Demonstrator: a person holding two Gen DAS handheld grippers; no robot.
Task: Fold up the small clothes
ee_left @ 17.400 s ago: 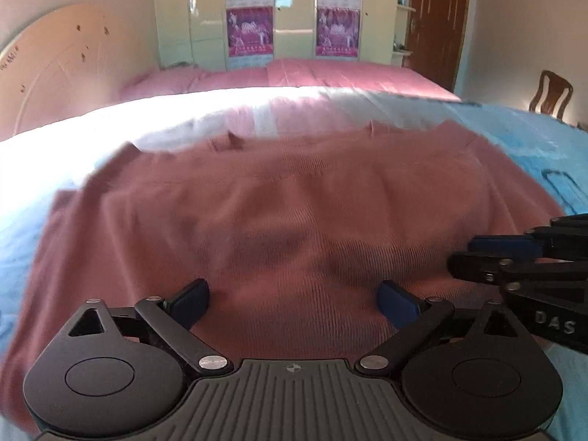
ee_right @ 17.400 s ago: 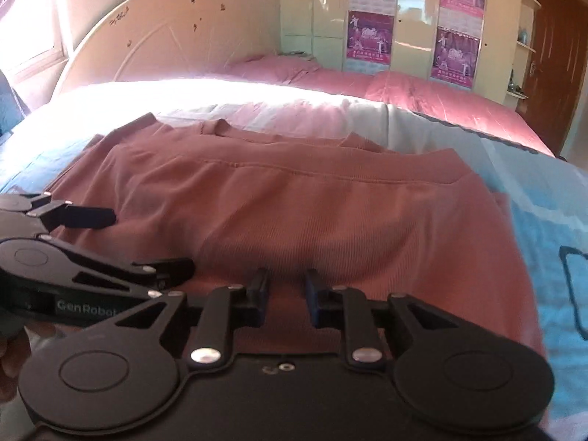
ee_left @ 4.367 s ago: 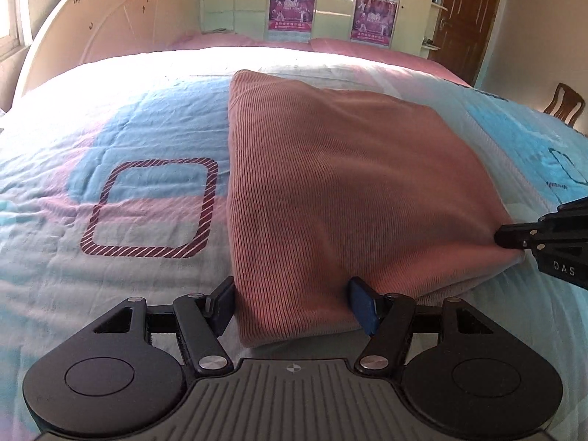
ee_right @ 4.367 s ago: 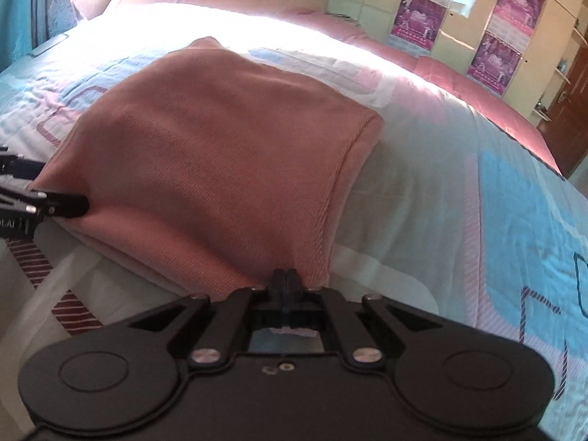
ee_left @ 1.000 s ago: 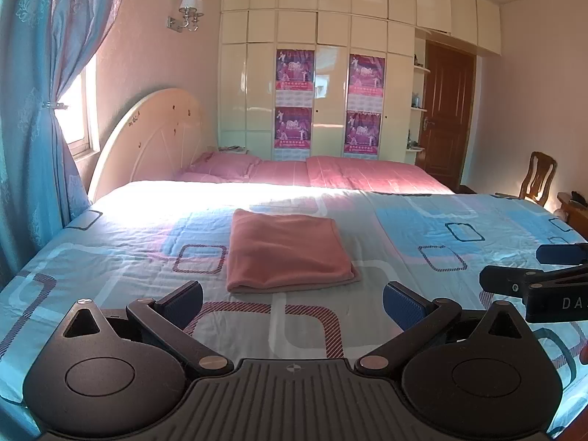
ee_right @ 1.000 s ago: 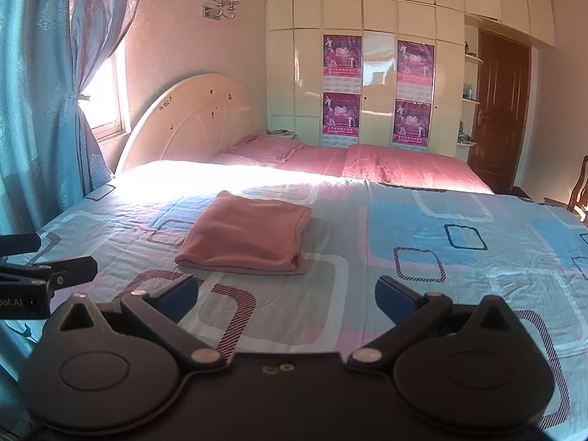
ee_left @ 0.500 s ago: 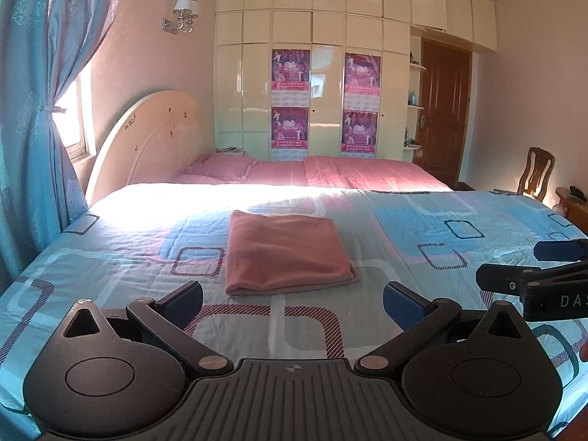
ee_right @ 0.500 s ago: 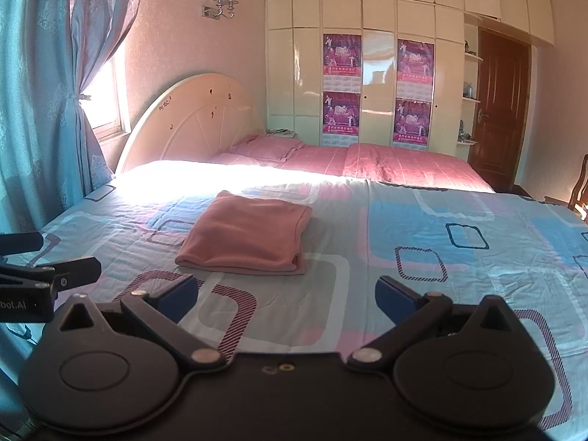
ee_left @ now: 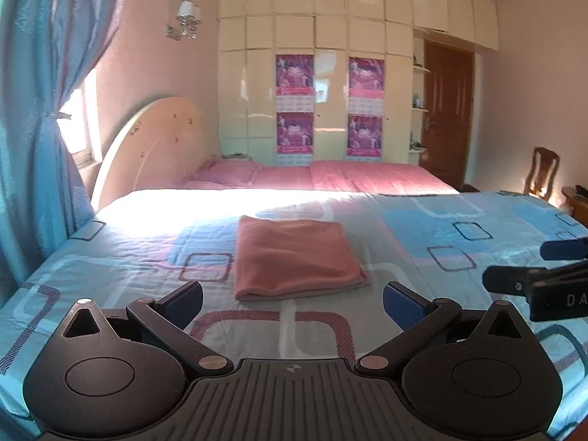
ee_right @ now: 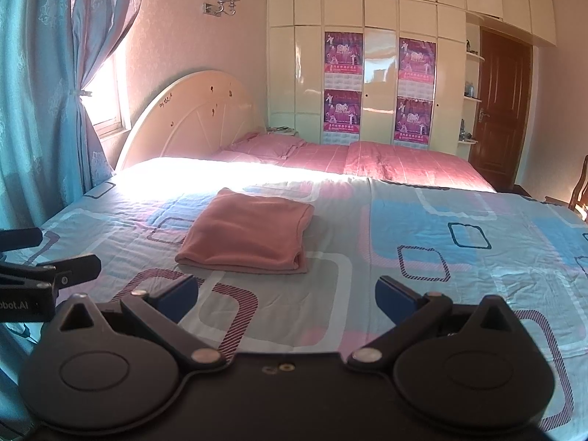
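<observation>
The left gripper point(ee_left: 292, 299) hung over the near edge of the bed point(ee_left: 422, 257), jaws spread wide and empty. The right gripper point(ee_right: 286, 296) was level beside it, jaws likewise wide apart, holding nothing. The pink garment point(ee_left: 296, 257) lay folded into a neat rectangle on the blue patterned cover, ahead of both pairs of jaws and clear of them, roughly centred between the left jaws and a little left of centre for the right ones.
</observation>
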